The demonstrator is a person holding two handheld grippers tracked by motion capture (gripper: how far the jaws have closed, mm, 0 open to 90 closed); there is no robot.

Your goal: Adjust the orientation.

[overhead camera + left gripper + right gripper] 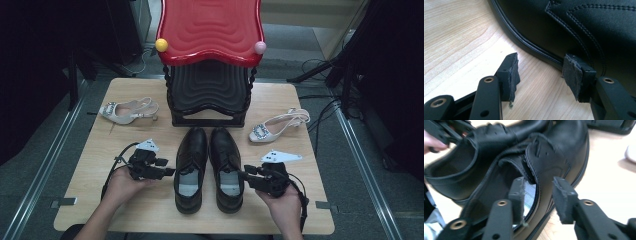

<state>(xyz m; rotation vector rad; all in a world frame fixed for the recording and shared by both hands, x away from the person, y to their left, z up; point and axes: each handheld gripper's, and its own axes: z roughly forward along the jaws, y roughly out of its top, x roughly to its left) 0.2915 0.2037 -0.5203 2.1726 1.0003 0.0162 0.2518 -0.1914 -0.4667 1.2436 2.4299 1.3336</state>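
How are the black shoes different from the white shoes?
The black shoes are closed, flat and dark; the white shoes are pale, open-backed, with thin heels and sparkly buckles. The black shoes stand side by side at the middle; the white shoes lie apart, either side of the stool. Both are pairs on the table.

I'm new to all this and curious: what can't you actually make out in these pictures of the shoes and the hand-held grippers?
- High view: the base of the red stool runs past the top edge.
- Left gripper view: the left black shoe is cropped by the frame, toe and heel unseen.
- Right gripper view: whether the pads touch the right black shoe's collar is unclear; motion blur.
- High view: the white heels' buckles are too small to read.
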